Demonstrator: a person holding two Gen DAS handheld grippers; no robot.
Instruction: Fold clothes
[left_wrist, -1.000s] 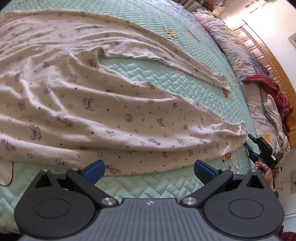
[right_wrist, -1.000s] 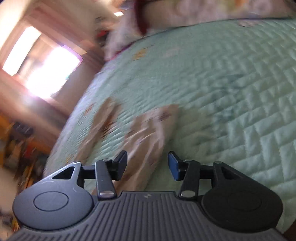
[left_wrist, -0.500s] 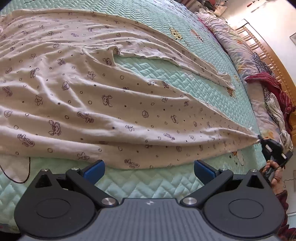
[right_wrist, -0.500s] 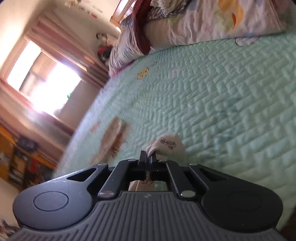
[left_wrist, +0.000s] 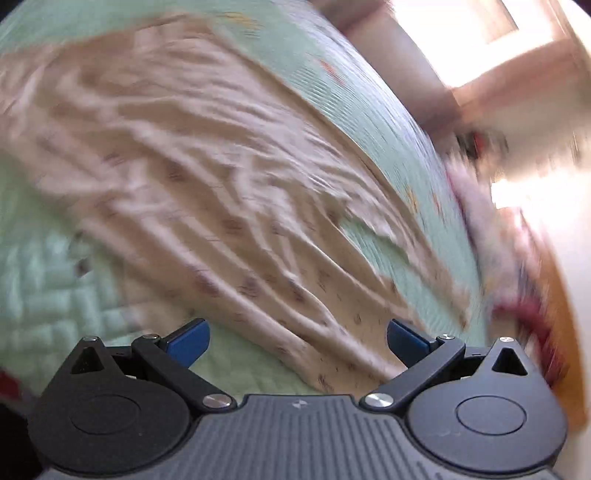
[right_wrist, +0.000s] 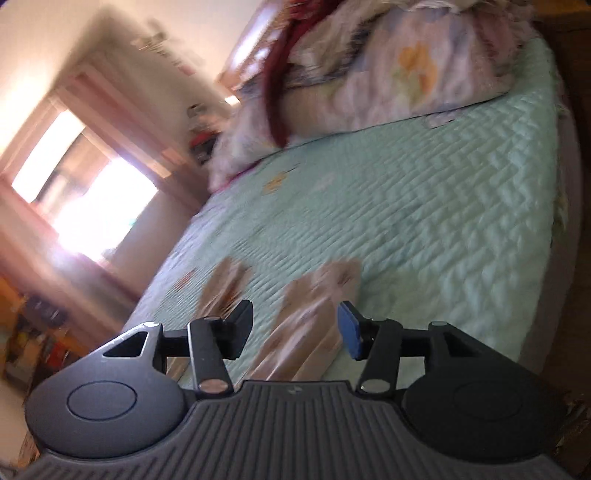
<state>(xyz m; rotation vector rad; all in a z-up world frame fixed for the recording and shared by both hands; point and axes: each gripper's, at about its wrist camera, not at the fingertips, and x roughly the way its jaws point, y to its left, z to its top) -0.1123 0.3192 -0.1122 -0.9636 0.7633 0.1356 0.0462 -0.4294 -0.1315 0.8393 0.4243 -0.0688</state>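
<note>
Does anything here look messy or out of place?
Nothing is spilled or damaged. The beige printed garment lies creased, with long wrinkles, on the green quilted bedspread and is not folded yet. Bedding is heaped at the head of the bed. Both the left gripper and the right gripper are open, gripping nothing.

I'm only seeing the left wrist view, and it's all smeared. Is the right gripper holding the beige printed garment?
Observer: No. The right gripper has its jaws apart; they have just been opening. One end of the beige printed garment lies between them, unpinched.
Operator: What is that end resting on?
Observer: It rests flat on the green quilt.
Operator: Any other fabric near the jaws?
Observer: Yes, a second beige strip lies just beyond the left jaw, with bare quilt between the two pieces.
</note>
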